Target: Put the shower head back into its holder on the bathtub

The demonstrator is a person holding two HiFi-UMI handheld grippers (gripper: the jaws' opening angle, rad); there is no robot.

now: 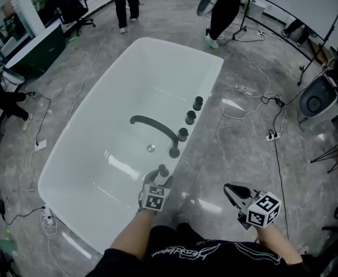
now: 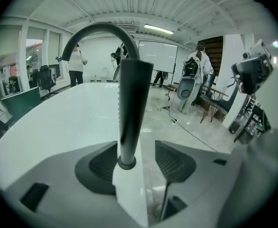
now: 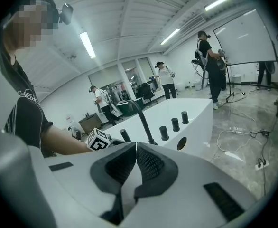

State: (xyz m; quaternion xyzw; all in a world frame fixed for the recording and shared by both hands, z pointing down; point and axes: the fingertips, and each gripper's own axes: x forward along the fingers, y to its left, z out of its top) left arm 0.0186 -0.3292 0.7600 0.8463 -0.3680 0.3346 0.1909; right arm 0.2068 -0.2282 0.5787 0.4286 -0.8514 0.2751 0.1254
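Bathtub [image 1: 108, 117] glossy, smooth; shower head [image 2: 129, 103] matt; floor [image 1: 244, 154] polished.

Spout [image 1: 155, 126], knobs [image 1: 190, 117] along tub rim [image 1: 213, 78]

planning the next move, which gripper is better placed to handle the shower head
Left. The left gripper has its open jaws either side of the shower head on the tub rim; the right gripper is shut, away over the floor.

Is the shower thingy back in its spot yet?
Almost done. The dark stick-shaped shower head stands upright in its holder on the white bathtub rim. The left hand-held gripper is open around it, not squeezing. The right hand-held gripper is shut and empty. To do: pull away.
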